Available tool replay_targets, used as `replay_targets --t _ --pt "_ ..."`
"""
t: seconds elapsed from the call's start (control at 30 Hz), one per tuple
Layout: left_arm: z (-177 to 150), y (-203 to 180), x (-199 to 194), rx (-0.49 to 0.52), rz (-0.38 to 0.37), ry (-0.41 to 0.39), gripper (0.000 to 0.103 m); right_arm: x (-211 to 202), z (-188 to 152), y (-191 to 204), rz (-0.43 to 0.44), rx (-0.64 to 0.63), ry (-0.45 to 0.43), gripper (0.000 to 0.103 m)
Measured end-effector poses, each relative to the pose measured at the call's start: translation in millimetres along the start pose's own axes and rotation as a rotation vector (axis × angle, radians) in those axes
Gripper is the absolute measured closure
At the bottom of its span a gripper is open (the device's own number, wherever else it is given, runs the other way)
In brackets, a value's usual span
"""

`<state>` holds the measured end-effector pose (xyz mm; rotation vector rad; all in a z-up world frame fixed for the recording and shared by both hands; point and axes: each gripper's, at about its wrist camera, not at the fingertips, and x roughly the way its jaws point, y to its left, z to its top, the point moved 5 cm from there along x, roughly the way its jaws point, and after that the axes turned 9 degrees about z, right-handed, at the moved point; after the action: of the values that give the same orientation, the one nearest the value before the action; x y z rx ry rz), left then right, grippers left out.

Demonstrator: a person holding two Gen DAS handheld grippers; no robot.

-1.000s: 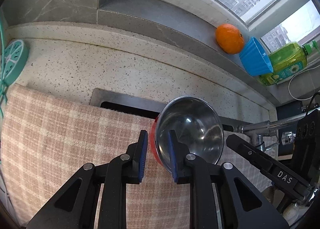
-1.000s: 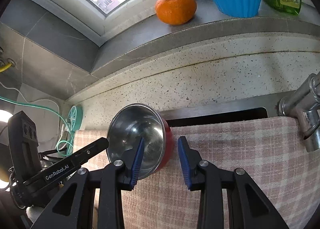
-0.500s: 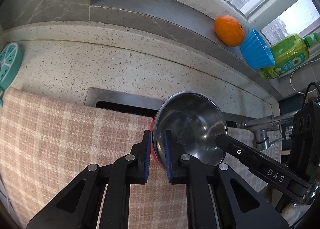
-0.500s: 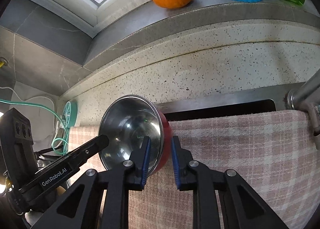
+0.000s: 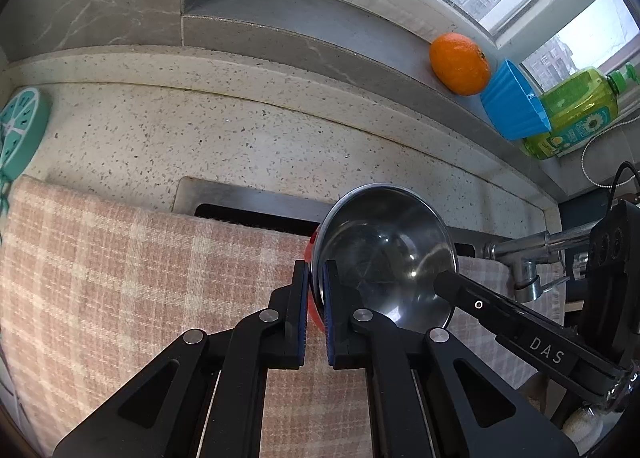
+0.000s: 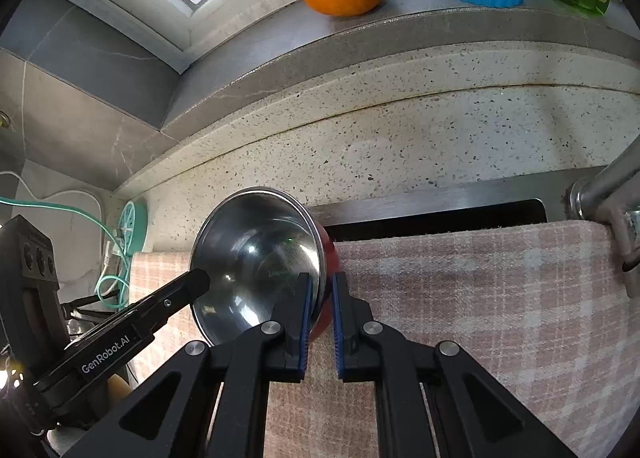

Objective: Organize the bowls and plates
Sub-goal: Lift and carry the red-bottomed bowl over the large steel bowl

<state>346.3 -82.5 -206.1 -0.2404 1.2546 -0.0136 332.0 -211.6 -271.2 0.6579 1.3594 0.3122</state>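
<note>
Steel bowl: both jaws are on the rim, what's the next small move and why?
Probably a small, level lift with both hands together. The left gripper and right gripper have just closed on opposite sides of the steel bowl, which sits on the checked cloth.

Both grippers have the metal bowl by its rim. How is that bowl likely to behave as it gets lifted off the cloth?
The bowl looks rigid and thin-walled, so probably light. Its polished steel inside may be slippery under the pads. With the left gripper and right gripper closed on opposite rim sides, it should lift level, though it could pivot between them.
</note>
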Motion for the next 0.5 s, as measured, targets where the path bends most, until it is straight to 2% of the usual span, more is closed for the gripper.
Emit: replay_targets --t 0.5 --pt "-8 7 -29 0.004 -0.015 -0.033 0.098 -23 -14 15 0.004 -0.023 -0.018 0.094"
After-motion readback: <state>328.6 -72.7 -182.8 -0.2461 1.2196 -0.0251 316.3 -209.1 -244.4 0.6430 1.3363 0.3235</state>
